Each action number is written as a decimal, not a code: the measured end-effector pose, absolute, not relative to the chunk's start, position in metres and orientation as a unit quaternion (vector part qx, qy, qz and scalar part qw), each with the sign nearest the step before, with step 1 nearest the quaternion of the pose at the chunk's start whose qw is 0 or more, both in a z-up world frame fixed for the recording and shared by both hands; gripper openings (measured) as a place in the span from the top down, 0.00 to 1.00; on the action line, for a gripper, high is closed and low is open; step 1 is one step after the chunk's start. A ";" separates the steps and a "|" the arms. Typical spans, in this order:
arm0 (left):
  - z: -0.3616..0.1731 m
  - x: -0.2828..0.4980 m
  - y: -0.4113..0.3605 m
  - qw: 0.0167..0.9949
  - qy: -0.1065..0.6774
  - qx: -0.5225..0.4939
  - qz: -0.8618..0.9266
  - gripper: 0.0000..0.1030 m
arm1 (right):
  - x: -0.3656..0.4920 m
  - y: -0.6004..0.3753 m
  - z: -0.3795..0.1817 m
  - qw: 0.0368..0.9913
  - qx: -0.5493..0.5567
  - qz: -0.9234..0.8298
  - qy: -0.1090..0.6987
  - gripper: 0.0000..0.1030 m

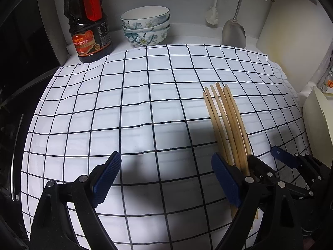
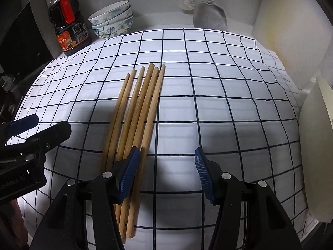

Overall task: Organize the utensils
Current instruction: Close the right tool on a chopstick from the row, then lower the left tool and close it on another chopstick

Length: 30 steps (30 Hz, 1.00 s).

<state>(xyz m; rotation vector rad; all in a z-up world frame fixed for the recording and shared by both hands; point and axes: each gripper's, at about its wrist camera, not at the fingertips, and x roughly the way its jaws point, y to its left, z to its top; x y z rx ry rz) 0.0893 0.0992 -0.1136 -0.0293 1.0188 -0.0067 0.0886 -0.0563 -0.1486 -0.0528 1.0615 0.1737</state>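
1. The left gripper [image 1: 166, 170] points steeply down at the checked cloth [image 1: 124, 108], low in its own view, its blue pads spread wide with only bare cloth between them.
2. The right gripper [image 2: 166, 166] sits low in its view, also tilted steeply down, jaws parted and gripping nothing.
3. The chopsticks [image 2: 137, 112] lie flat on the cloth, left of centre in the right wrist view, just outside the right gripper's left pad [image 2: 129, 175], which overlaps their near ends.
4. They are plain pale wood, bunched side by side, fanning slightly apart toward the far tips.
5. In the left wrist view they run from lower right up toward centre.
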 end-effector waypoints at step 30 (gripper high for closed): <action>-0.147 0.098 0.059 0.858 0.513 0.019 -0.013 0.12 | 0.073 -0.101 -0.148 0.863 -0.019 0.069 0.500 0.94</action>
